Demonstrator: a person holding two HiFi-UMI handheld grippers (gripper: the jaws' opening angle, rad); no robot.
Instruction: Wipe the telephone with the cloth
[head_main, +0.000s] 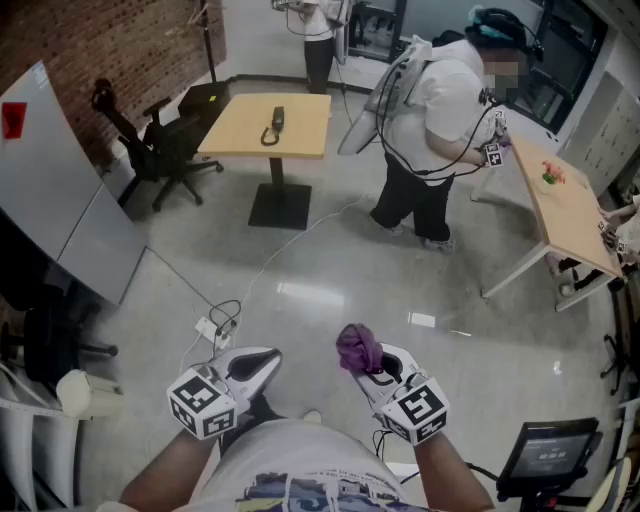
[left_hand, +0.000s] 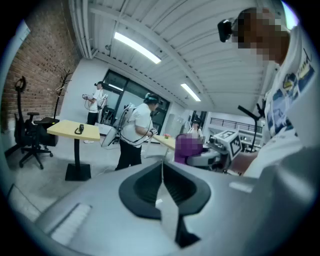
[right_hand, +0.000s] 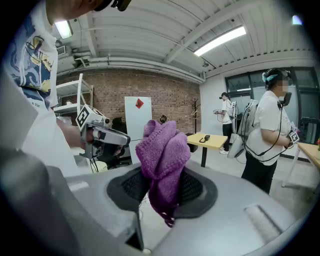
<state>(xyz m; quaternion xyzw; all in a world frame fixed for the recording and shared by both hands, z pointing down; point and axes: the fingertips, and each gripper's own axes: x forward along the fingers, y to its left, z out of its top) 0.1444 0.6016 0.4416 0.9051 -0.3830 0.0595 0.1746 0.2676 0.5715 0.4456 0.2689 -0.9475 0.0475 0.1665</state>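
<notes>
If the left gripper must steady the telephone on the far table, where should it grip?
Probably across the telephone's narrow width, from above: it lies flat on the table, long and slim, running away from the wearer. Finer detail is too distant to tell. The left gripper is shut; its jaws must open first.

Open floor (head_main: 330, 280) is left toward the table (head_main: 305, 132) bearing the telephone (head_main: 273, 126); it is flanked by a chair (head_main: 150, 150) and a person (head_main: 445, 100).

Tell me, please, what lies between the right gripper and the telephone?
Head view: mostly bare floor crossed by a white cable, then the table's black base.
</notes>
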